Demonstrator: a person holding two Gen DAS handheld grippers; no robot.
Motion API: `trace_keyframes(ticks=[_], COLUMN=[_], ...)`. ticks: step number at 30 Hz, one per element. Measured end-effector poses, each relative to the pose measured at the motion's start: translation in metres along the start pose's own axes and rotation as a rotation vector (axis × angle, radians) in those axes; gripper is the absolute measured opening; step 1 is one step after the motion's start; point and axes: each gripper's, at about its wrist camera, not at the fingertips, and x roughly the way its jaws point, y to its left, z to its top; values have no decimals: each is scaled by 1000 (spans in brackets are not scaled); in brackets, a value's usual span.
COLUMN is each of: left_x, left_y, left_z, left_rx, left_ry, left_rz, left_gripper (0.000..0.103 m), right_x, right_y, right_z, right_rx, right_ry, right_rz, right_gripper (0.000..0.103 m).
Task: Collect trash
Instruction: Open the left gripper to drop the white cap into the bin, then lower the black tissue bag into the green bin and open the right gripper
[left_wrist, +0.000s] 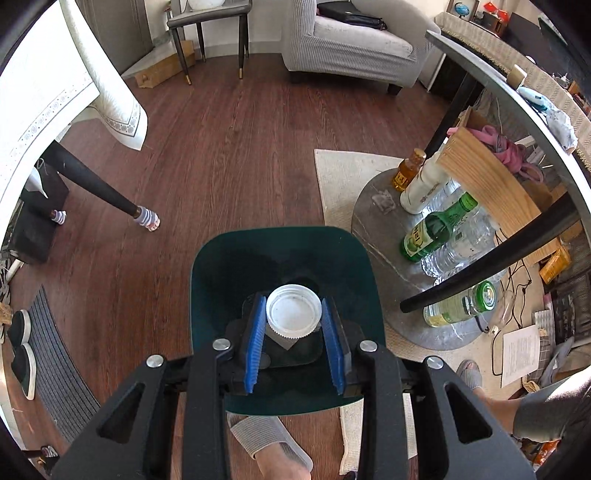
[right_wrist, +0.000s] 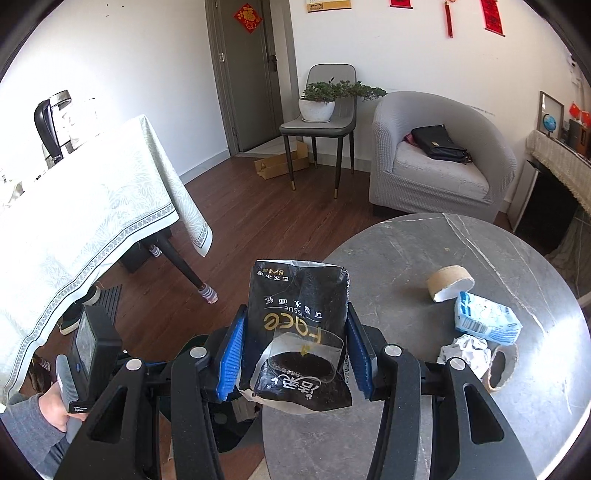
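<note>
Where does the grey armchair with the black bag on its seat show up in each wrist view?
Left wrist view: the grey armchair sits at the top, right of centre, black bag on its seat.
Right wrist view: the armchair is right of centre in the upper half, behind the round marble table, bag on the cushion.
Shared landmark: the grey chair with the potted plant, just left of the armchair.

Round table (right_wrist: 480, 251): two cardboard tape rolls (right_wrist: 448, 282) (right_wrist: 500, 365), one blue tissue pack (right_wrist: 485, 317), one crumpled paper ball (right_wrist: 467, 350). One black tissue wrapper (right_wrist: 299, 314). One white cap (left_wrist: 293, 309). One green bin (left_wrist: 236, 273). Two green bottles (left_wrist: 436, 229) (left_wrist: 461, 304).
</note>
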Motion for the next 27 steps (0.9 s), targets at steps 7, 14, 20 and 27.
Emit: trace_keyframes(ticks=[7,14,20,27], left_x=[23,30,19,-8], left_y=[2,6,19,36], left_z=[-13,-22,-24,-21], left_rx=[9,22,4,-32], left_ry=[70,98,77,4], left_rz=[6,3,9,5], left_gripper=[33,38,41,43], right_x=[26,47,63,85], right_y=[37,70,87,107], right_z=[2,-2,-4,-9], right_rx=[-60,-119,-140,-153], right_ry=[42,87,118,161], right_rz=[62,111,128,148], right_gripper=[51,51,51,51])
